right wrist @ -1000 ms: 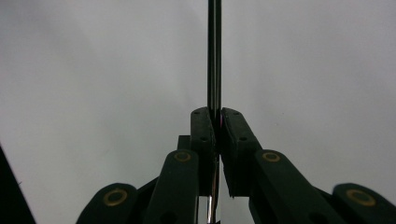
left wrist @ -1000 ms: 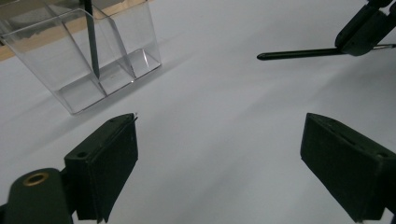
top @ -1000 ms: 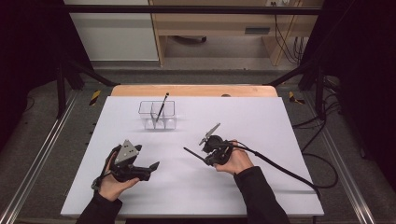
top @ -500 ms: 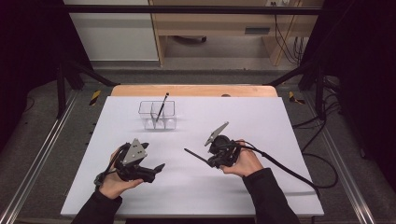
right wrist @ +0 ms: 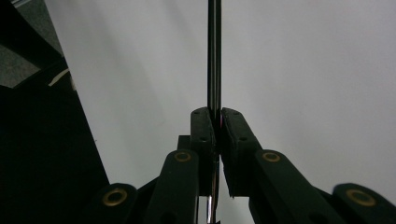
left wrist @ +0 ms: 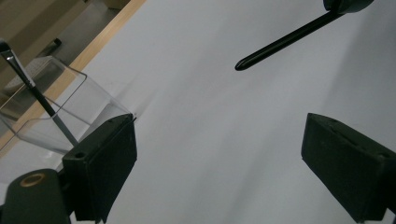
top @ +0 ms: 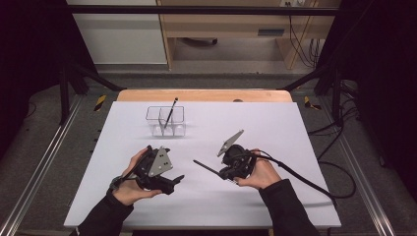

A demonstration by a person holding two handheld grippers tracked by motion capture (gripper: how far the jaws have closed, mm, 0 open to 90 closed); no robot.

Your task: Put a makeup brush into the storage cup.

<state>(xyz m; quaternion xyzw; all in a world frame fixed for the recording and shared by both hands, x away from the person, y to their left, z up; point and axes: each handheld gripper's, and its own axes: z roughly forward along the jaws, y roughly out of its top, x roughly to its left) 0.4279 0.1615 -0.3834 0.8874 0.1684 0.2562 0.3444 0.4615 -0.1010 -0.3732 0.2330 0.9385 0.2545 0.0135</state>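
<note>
Even overhead light brightens the white table (top: 295,128); surroundings at three and nine o'clock stay dark; gripper views slightly soft.

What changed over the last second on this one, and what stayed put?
The left gripper, jaws open and empty, moved a little rightward, toward the middle of the table. The right gripper rose slightly, staying shut on the thin black stick. The clear container and the black brush leaning in it did not move.
</note>
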